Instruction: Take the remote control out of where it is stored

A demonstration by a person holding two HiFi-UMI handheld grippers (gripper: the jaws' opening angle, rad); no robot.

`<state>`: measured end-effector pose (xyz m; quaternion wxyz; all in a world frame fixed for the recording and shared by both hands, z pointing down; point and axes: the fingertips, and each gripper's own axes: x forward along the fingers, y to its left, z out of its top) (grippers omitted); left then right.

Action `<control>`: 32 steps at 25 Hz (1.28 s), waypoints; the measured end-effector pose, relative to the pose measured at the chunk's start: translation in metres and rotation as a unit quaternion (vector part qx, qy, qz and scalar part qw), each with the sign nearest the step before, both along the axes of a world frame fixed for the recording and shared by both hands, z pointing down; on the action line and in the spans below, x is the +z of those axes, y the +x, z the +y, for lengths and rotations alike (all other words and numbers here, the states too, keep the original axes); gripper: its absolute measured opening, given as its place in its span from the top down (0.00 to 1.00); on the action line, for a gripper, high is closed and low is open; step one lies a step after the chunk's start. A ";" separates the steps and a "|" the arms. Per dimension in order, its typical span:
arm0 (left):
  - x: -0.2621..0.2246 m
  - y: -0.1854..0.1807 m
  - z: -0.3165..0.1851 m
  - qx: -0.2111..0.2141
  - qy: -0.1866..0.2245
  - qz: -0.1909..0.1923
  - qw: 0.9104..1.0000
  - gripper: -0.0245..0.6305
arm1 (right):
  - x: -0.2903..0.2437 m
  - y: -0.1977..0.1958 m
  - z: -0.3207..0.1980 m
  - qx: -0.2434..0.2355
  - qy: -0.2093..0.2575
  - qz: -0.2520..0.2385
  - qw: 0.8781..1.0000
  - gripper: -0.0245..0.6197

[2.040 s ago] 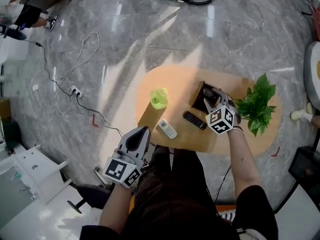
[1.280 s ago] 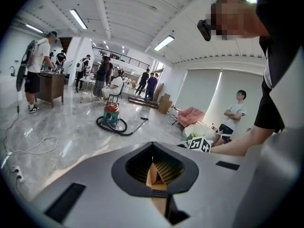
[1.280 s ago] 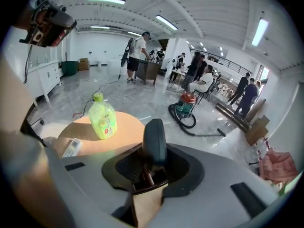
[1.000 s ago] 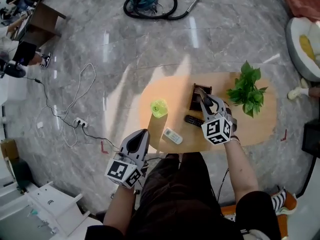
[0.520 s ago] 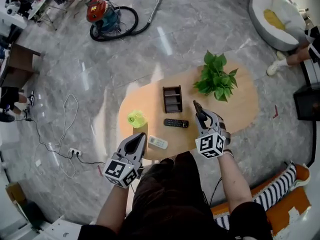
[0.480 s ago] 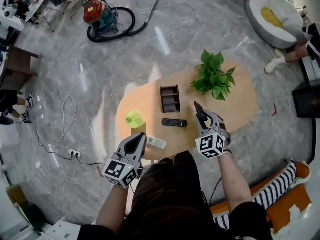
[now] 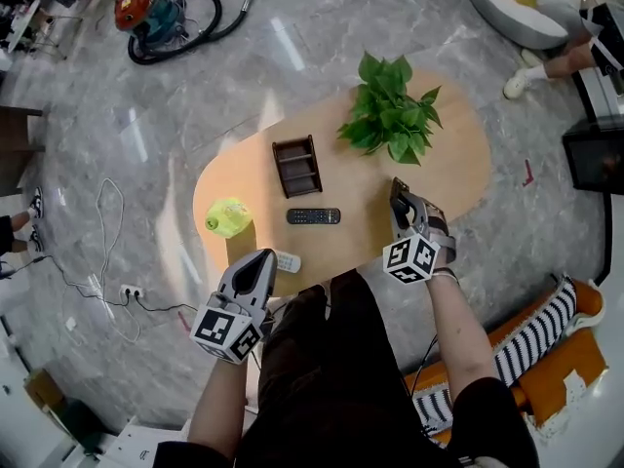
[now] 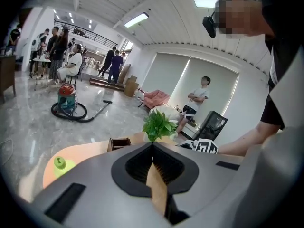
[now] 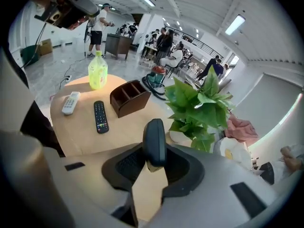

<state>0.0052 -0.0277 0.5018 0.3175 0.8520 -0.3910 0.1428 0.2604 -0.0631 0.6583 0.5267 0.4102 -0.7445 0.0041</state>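
My right gripper (image 7: 398, 189) is shut on a black remote control (image 9: 155, 141), held end-on above the near right part of the oval wooden table (image 7: 448, 164). The brown compartment holder (image 7: 296, 165) stands apart from it at mid-table, also seen as holder (image 9: 129, 98). A second black remote (image 7: 313, 216) lies flat in front of the holder, and a white remote (image 7: 287, 260) lies at the near edge. My left gripper (image 7: 261, 264) hovers by that edge with its tips together and nothing held.
A green bottle (image 7: 228, 217) lies at the table's left end and a potted plant (image 7: 388, 120) stands at the far right. On the floor are a vacuum cleaner (image 7: 146, 13), cables with a power strip (image 7: 127, 291), and an orange seat (image 7: 546, 359).
My right gripper has pulled the black remote back from the holder towards the near right of the table. The left gripper shifted a little towards the table edge. The head view has swung round.
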 end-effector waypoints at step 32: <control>0.089 -0.074 0.036 -0.131 -0.054 -0.019 0.990 0.96 | 0.175 -0.103 -0.057 -0.224 -0.051 0.119 0.966 0.79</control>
